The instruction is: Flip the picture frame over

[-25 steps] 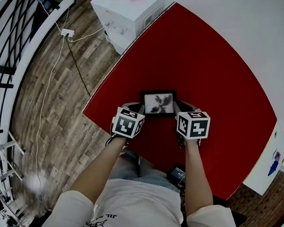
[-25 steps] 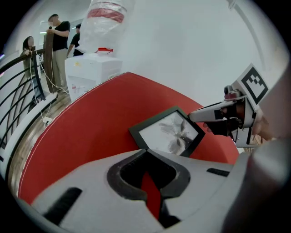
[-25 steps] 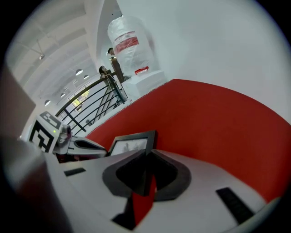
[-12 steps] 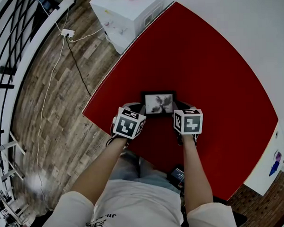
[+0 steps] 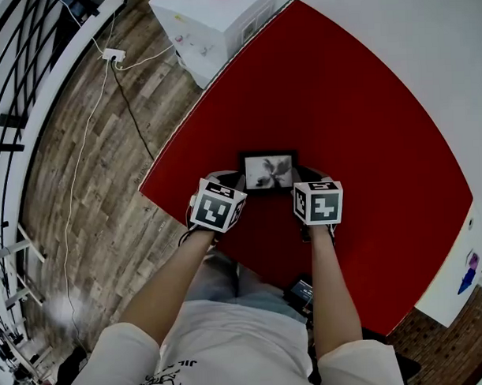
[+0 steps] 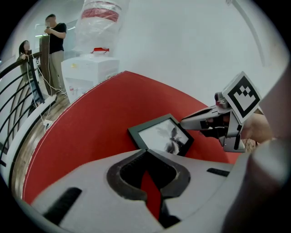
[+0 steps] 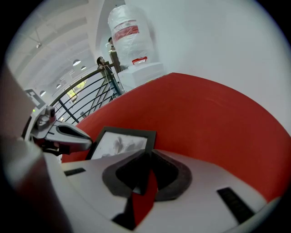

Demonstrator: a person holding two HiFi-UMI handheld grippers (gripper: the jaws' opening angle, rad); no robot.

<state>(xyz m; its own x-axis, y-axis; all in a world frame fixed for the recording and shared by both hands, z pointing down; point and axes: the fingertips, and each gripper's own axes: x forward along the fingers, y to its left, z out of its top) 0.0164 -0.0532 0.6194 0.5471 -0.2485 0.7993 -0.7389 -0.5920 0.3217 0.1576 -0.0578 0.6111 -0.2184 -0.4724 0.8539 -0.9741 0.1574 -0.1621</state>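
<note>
A black picture frame (image 5: 269,173) lies face up on the red desk (image 5: 357,128), flanked by the left hand-held gripper (image 6: 146,150) and right hand-held gripper (image 7: 148,152), both with jaws pressed together.

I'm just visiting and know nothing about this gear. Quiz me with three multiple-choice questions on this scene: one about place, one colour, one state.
1. Where is the picture frame? A) between the two tongs B) on a shelf C) in a drawer
2. What colour is the table? A) blue B) red C) green
3. How does the frame lie? A) picture side up B) back up C) standing upright
1 A: left tongs and right tongs flank it. 2 B: red in every view. 3 A: its print shows.
</note>
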